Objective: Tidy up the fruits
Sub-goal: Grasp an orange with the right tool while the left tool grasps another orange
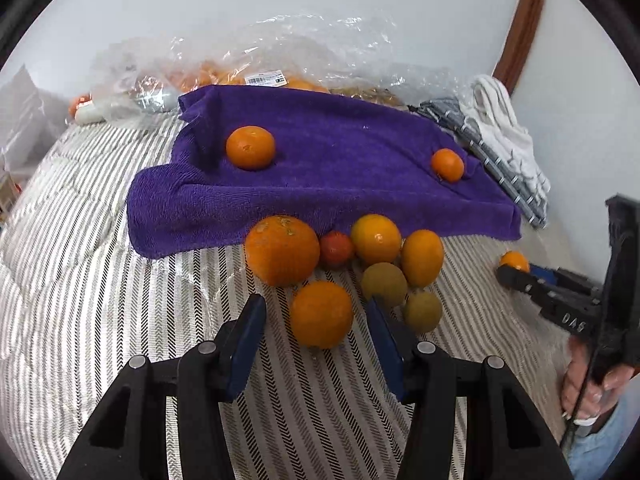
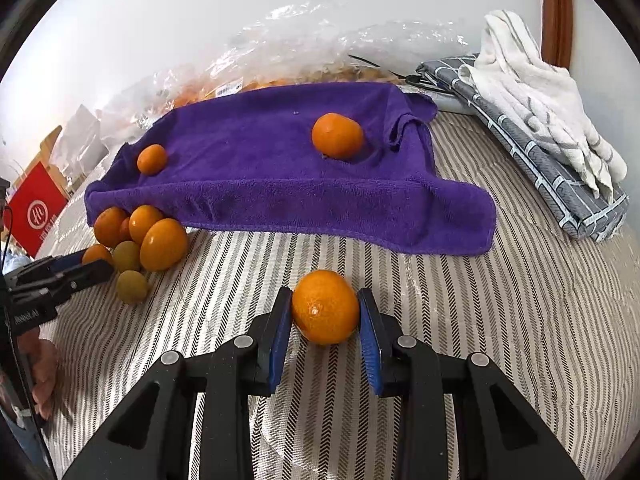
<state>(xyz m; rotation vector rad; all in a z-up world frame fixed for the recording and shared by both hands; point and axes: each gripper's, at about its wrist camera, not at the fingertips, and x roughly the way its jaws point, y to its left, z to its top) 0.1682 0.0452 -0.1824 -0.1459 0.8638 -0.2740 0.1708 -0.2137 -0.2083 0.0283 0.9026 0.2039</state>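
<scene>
A purple towel (image 1: 320, 192) lies on the striped bedcover (image 1: 100, 280) with two oranges on it, one larger (image 1: 251, 147) and one small (image 1: 447, 165). Several fruits cluster at its front edge: a big orange (image 1: 282, 250), a small red one (image 1: 336, 248) and two greenish-brown ones (image 1: 384, 284). My left gripper (image 1: 316, 304) is open around a loose orange (image 1: 321, 314), with gaps on both sides. My right gripper (image 2: 325, 294) is shut on a mandarin (image 2: 325, 307) that rests low over the bedcover, in front of the towel (image 2: 260, 168).
A crinkled clear plastic bag (image 1: 300, 48) with more fruit sits behind the towel against the wall. Folded grey and white cloths (image 2: 540, 120) lie at the right. A red box (image 2: 36, 208) stands off the left side. A person's hand (image 1: 580, 384) holds the right gripper.
</scene>
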